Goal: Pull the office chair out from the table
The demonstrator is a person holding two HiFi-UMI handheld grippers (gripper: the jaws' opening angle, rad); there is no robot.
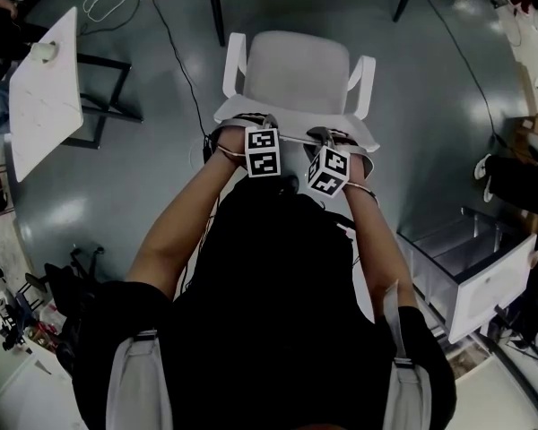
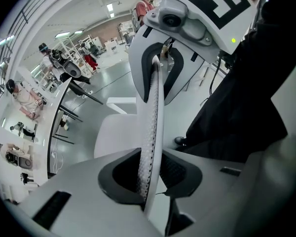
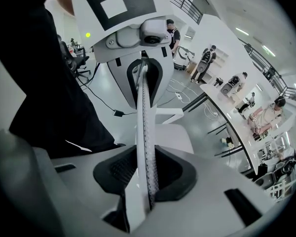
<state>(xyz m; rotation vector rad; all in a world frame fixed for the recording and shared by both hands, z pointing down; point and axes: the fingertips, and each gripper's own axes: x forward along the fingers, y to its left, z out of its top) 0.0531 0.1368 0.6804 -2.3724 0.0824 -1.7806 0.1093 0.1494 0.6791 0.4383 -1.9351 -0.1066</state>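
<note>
Chair (image 1: 296, 74) backrest (top rim) sits pinched inside left tongs (image 2: 149, 169) and right tongs (image 3: 147, 174).

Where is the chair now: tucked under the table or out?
Out: the office chair shows its whole seat on open floor, short of the table legs. Left gripper and right gripper clamp its backrest.

Setting: large open lab or workshop hall. Evidence: glossy grey floor (image 1: 430, 124); white worktables (image 1: 45, 88) at left; trailing cables (image 1: 173, 47); ceiling strip lights (image 3: 241, 31); upper-gallery railing (image 3: 180, 1).
</note>
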